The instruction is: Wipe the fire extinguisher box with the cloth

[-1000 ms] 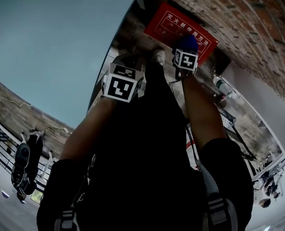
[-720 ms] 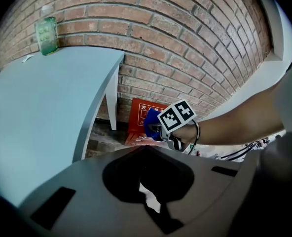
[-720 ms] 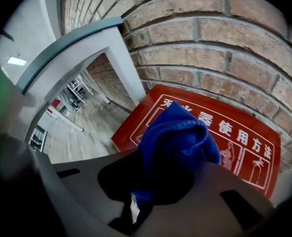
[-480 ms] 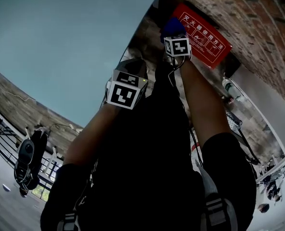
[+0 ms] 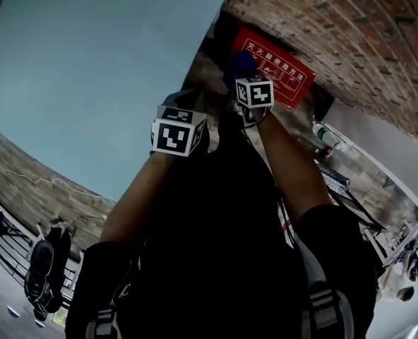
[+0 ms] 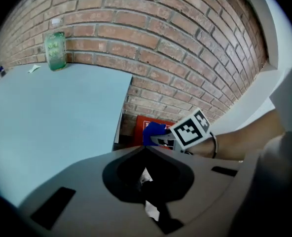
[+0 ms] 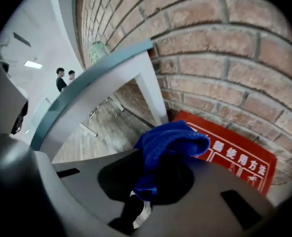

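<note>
The red fire extinguisher box (image 5: 279,68) with white print stands against the brick wall beside a table leg. My right gripper (image 5: 241,75) is shut on a blue cloth (image 5: 239,63), which lies at the box's left edge. In the right gripper view the bunched cloth (image 7: 169,141) pokes out of that gripper (image 7: 155,171), with the red box (image 7: 237,158) just beyond it. My left gripper (image 5: 186,100) hangs to the left and nearer to me. In the left gripper view this gripper (image 6: 145,151) is shut and holds nothing, and the box (image 6: 142,126) lies ahead.
A light blue table (image 5: 89,83) stands left of the box, its white leg (image 7: 152,85) close to the cloth. A green bottle (image 6: 55,50) stands on the table by the brick wall (image 6: 185,48). Two people (image 7: 65,78) stand far off. A plastic bottle (image 5: 326,135) lies to the right.
My right gripper has carried the cloth from the middle of the box's front over to its left edge. The left gripper has stayed about where it was.
</note>
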Motion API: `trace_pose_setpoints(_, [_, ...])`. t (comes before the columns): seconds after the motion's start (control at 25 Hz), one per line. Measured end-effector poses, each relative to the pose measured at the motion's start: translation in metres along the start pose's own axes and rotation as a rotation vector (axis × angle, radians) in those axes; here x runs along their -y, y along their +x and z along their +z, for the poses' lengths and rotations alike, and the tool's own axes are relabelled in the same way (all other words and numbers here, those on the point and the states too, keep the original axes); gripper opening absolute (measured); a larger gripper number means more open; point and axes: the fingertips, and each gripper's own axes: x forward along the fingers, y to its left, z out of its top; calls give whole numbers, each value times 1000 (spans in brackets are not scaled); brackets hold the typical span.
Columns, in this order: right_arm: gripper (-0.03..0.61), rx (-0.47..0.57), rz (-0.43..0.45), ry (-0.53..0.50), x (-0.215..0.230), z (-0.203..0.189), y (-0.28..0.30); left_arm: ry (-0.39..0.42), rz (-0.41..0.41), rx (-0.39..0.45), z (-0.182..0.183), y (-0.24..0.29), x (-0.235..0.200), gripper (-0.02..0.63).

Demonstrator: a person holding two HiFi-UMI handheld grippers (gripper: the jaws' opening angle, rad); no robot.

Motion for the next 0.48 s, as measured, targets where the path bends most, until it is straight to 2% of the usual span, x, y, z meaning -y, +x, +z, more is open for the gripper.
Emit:
trace_pose_setpoints(0.12, [52, 120, -69, 56, 18, 12, -55, 17, -16, 45, 33, -2, 11, -3])
trace_pose_setpoints(0.32, [52, 345, -175, 253, 48, 39, -148, 97, -86, 123, 86, 3, 49, -3])
trace_pose_setpoints(0.48, [52, 525, -247, 292, 57, 61, -222, 187, -156, 177, 125, 3, 91, -3])
